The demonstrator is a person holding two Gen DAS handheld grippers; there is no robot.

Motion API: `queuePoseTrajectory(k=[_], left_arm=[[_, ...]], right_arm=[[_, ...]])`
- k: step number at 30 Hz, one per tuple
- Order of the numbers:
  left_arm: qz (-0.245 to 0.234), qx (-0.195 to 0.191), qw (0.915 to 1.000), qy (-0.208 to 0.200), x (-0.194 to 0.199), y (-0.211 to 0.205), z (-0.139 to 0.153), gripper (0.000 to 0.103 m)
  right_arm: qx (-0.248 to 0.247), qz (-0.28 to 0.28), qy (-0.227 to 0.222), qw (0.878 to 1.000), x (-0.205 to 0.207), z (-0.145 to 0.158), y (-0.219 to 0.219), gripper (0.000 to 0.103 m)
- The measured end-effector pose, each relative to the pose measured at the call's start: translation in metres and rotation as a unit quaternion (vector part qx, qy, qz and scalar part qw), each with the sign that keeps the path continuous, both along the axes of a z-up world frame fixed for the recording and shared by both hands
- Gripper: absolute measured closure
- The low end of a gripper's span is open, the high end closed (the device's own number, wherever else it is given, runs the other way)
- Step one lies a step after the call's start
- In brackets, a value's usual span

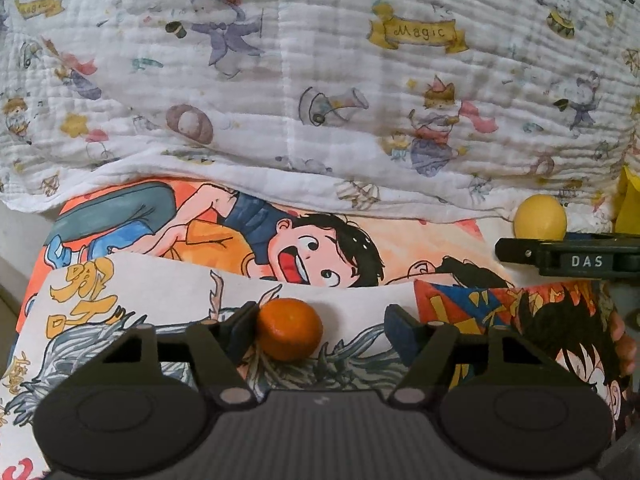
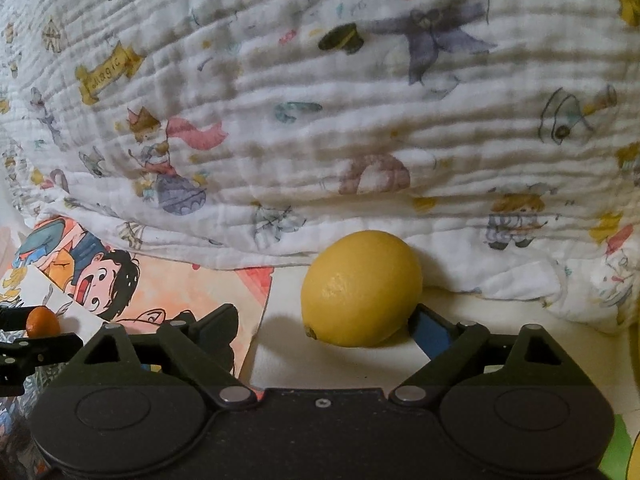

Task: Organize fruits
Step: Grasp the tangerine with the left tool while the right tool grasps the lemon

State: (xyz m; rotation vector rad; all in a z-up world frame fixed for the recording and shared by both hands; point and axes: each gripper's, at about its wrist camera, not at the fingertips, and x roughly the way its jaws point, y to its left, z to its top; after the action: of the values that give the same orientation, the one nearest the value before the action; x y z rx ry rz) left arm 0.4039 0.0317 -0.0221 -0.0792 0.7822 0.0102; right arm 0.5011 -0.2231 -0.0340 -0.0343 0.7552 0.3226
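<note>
A small orange mandarin [image 1: 289,329] lies on cartoon-printed paper between the fingers of my left gripper [image 1: 322,326]. The jaws are open; the left finger touches the fruit and the right finger stands apart. A yellow lemon [image 2: 362,289] lies on a white surface between the open fingers of my right gripper [image 2: 326,330], close to the right finger. The lemon also shows in the left wrist view [image 1: 540,217], behind the right gripper's black finger [image 1: 568,258]. The mandarin also shows in the right wrist view [image 2: 43,321], between the left gripper's fingers.
A white quilted blanket [image 1: 320,80] with cartoon prints rises like a wall behind both fruits. Cartoon posters [image 1: 320,248] cover the surface at the left. Something yellow [image 1: 628,204] sits at the far right edge. A green patch [image 2: 618,446] lies at the lower right.
</note>
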Motion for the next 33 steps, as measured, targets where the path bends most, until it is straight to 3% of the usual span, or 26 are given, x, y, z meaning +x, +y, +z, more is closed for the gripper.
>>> queuePoseTrajectory(k=[3, 15, 25, 30, 33], left_arm=[[-0.001, 0.002, 1.0000, -0.004, 0.000, -0.002, 0.000, 0.040], [-0.013, 0.001, 0.9999, -0.011, 0.003, -0.013, 0.001, 0.057], [-0.016, 0.001, 0.9998, -0.013, 0.004, -0.015, 0.000, 0.066], [-0.015, -0.001, 0.9998, -0.014, 0.004, -0.017, 0.000, 0.068], [-0.013, -0.006, 0.9998, -0.014, 0.005, -0.016, 0.000, 0.068]], right_arm=[[-0.003, -0.004, -0.007, 1.000, 0.000, 0.000, 0.003, 0.014], [-0.018, 0.006, -0.018, 1.000, -0.002, -0.002, 0.015, 0.024], [-0.025, -0.008, -0.023, 0.999, 0.001, -0.002, 0.016, 0.035], [-0.020, -0.027, -0.023, 0.999, 0.002, 0.001, 0.012, 0.046], [-0.010, -0.038, -0.020, 0.999, 0.003, 0.002, 0.008, 0.047]])
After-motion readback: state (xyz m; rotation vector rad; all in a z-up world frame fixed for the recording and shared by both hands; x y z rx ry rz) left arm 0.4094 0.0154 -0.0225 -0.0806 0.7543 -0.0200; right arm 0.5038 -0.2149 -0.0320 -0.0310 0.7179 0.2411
